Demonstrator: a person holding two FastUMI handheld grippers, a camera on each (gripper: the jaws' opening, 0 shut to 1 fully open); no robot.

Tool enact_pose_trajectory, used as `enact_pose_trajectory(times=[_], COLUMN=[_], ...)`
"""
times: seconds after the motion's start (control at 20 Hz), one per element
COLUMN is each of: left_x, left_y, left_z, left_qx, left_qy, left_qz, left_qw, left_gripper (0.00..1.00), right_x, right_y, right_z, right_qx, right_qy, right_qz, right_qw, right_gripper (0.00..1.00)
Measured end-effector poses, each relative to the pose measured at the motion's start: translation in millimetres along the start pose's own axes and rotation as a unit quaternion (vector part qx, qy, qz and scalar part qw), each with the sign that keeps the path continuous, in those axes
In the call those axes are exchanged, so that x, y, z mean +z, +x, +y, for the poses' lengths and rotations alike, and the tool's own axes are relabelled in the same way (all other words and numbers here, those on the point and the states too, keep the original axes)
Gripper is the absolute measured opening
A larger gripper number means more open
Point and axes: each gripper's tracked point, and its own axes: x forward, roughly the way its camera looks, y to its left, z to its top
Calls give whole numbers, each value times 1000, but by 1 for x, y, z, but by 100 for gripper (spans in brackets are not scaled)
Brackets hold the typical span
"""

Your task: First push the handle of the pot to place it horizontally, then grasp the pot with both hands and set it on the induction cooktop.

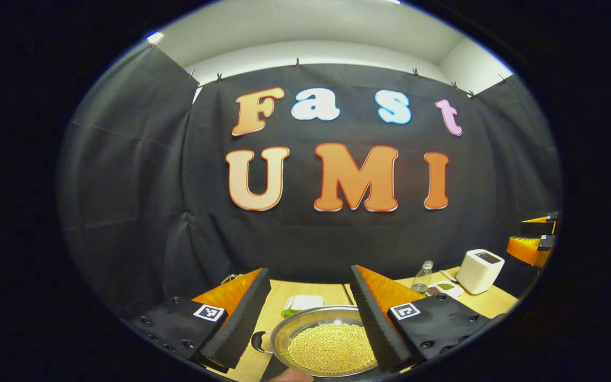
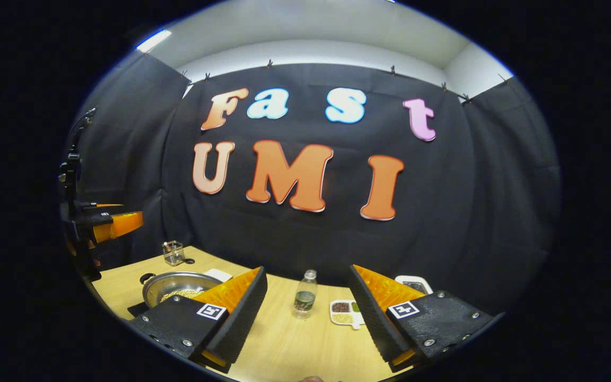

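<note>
left gripper [image 1: 311, 313] spread wide above pot [image 1: 326, 339], ready for its handle [image 1: 259, 342] | right gripper [image 2: 308, 313] agape, empty, waiting over table [image 2: 284, 345]

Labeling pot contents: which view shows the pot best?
Left gripper view: the pot lies close below, between that open hand-held gripper's fingers, with the pale beans inside and one side handle visible. In the right gripper view the pot is small, off left, partly behind a finger.

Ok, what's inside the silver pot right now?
The shiny silver metal pot holds a heap of small round yellowish beans. The left gripper's right finger covers the pot's right edge, so that part is hidden.
</note>
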Motion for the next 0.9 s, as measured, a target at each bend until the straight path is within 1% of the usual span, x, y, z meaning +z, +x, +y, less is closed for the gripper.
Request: enact_pose_trajectory(times=[0.05, 0.1, 0.15, 0.2, 0.25, 0.35, 0.4, 0.5, 0.55, 0.6, 0.65, 0.7, 0.75, 0.8, 0.85, 0.9], left_x=[18, 25, 40, 54, 67, 90, 100, 119, 128, 135, 142, 148, 155, 156, 159, 157], left_y=[-7, -17, -24, -31, -38, -54, -62, -79, -87, -94, -101, -107, -112, -113, -113, -113], left_z=[-6, -12, -16, -20, -22, -25, -26, -30, -31, -31, -32, -32, -32, -29, -26, -24], left_qx=[-1, -2, -5, -7, -6, -4, -2, -5, -7, -10, -12, -14, -17, -15, -11, -7], left_qy=[-4, -10, -15, -18, -18, -10, -6, -9, -14, -20, -25, -29, -28, -29, -33, -33], left_qz=[-14, -28, -41, -55, -66, -89, -100, -116, -122, -128, -133, -141, -153, -161, -166, -167], left_qw=[1000, 1000, 999, 998, 998, 996, 995, 993, 992, 992, 991, 989, 988, 986, 985, 985], left_gripper=[96, 98, 99, 99, 99, 99, 99, 99, 99, 99, 99, 99, 96, 99, 99, 99], right_x=[12, 23, 35, 47, 57, 85, 96, 113, 119, 124, 128, 130, 133, 139, 142, 141], right_y=[-10, -18, -29, -37, -43, -57, -65, -78, -83, -88, -93, -97, -100, -101, -101, -102], right_z=[-16, -28, -41, -52, -61, -80, -88, -102, -105, -107, -107, -106, -108, -111, -110, -109], right_qx=[-7, -13, -16, -21, -29, -45, -49, -54, -57, -55, -50, -44, -45, -48, -47, -46], right_qy=[-1, -4, -10, -15, -18, -19, -19, -21, -22, -23, -26, -31, -33, -31, -31, -30], right_qz=[-16, -32, -47, -64, -79, -108, -119, -125, -124, -124, -125, -127, -134, -143, -147, -151], right_qw=[1000, 999, 999, 998, 996, 993, 992, 990, 990, 991, 991, 990, 989, 988, 987, 987], right_gripper=[98, 95, 98, 98, 95, 95, 98, 95, 97, 97, 95, 95, 95, 97, 97, 95])
